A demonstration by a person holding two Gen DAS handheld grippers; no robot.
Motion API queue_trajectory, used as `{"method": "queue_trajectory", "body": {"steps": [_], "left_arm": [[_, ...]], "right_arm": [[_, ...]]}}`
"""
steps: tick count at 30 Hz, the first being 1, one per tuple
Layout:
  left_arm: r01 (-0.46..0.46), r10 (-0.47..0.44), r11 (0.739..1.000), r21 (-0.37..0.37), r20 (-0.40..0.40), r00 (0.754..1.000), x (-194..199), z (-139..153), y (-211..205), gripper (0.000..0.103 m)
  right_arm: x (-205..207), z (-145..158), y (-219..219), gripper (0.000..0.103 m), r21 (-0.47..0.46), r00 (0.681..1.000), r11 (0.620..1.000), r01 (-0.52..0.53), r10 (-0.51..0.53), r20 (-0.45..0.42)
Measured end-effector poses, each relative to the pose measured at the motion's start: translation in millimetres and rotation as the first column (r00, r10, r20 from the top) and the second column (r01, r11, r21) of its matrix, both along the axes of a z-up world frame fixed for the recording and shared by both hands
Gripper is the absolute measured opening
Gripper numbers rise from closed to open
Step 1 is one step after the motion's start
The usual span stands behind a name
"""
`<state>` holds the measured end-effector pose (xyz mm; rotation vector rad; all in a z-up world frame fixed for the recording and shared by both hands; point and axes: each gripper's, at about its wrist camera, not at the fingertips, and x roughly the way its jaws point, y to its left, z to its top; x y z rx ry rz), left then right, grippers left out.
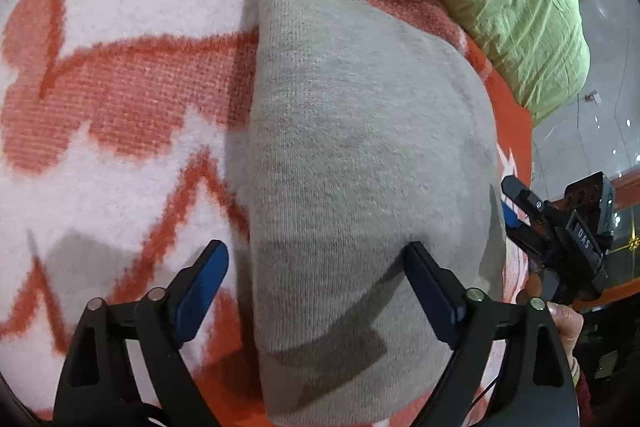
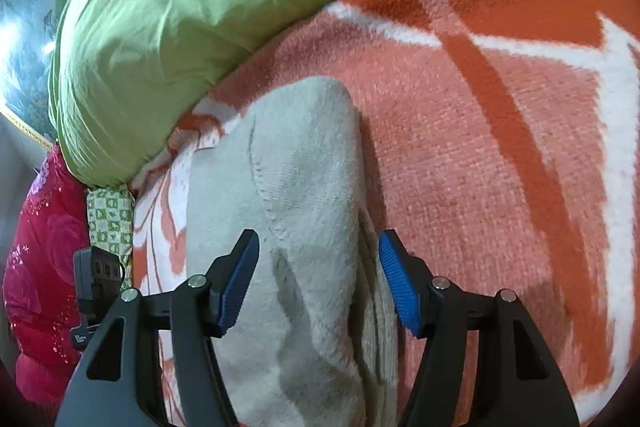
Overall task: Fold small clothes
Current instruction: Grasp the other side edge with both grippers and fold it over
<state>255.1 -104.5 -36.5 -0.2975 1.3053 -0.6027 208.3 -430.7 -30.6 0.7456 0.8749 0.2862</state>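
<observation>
A small grey knitted garment lies folded on an orange and white blanket. My left gripper is open just above its near end, the jaws spread across the left edge. In the right wrist view the same grey garment shows its fleecy side with a folded edge on the right. My right gripper is open over it, the jaws spread to either side of the fold. The right gripper also shows in the left wrist view at the garment's right edge.
A light green quilt lies bunched along the far side of the blanket. A red sequinned cloth hangs at the left. A tiled floor lies beyond the bed edge.
</observation>
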Motion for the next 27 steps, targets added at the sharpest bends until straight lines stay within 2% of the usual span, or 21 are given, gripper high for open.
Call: {"method": "queue_trajectory", "body": {"steps": [3,6,9,11,13,14,15,16,18,22,27], "left_arm": [[-0.004,0.003,1.0,-0.024,-0.022,1.0,5.1,-7.9,-2.4,0.092],[-0.016,0.013,0.998,-0.054,-0.046,0.999,9.6,-17.6,-5.3,0.093],[-0.032,0.027,0.996,-0.079,-0.067,0.997,15.7,-25.6,-13.2,0.095],[-0.03,0.023,0.993,-0.114,-0.062,0.998,17.5,-27.0,-17.0,0.085],[-0.013,0.011,0.995,-0.101,-0.028,1.0,16.5,-24.3,-22.3,0.075],[-0.009,0.007,0.995,-0.103,-0.017,1.0,15.4,-22.8,-22.5,0.071],[-0.008,0.007,0.994,-0.111,-0.011,1.0,14.4,-21.2,-21.2,0.064],[-0.01,0.009,0.992,-0.124,-0.009,1.0,13.4,-19.2,-18.3,0.058],[-0.016,0.017,0.987,-0.157,0.007,1.0,9.2,-9.5,-9.9,0.053],[0.008,0.01,0.977,-0.212,0.082,0.997,-6.7,24.7,8.5,0.051],[-0.011,0.051,0.972,-0.236,0.162,0.985,-36.2,70.0,74.0,0.05]], "right_arm": [[5.0,-10.1,2.7,0.064,0.062,0.999,0.997,-0.05,0.052,-0.018],[9.2,-17.2,5.5,0.064,0.048,0.996,0.996,-0.08,0.082,-0.028],[16.5,-27.2,1.8,0.064,0.076,0.996,0.994,-0.08,0.083,-0.044],[21.8,-35.9,0.9,0.064,0.114,0.994,0.989,-0.092,0.098,-0.05],[23.7,-42.8,4.6,0.062,0.138,0.993,0.985,-0.105,0.112,-0.045],[24.0,-44.4,6.2,0.055,0.148,0.992,0.983,-0.112,0.121,-0.047],[23.9,-46.7,8.4,0.042,0.175,0.99,0.977,-0.122,0.133,-0.052],[22.3,-46.5,9.1,0.04,0.201,0.99,0.972,-0.119,0.132,-0.049],[16.2,-38.7,10.9,0.033,0.217,0.992,0.969,-0.116,0.123,-0.02],[1.3,-11.6,22.1,0.03,0.252,0.991,0.959,-0.132,0.125,0.043],[-14.2,21.6,63.4,0.03,0.297,0.971,0.926,-0.231,0.199,0.136]]}}
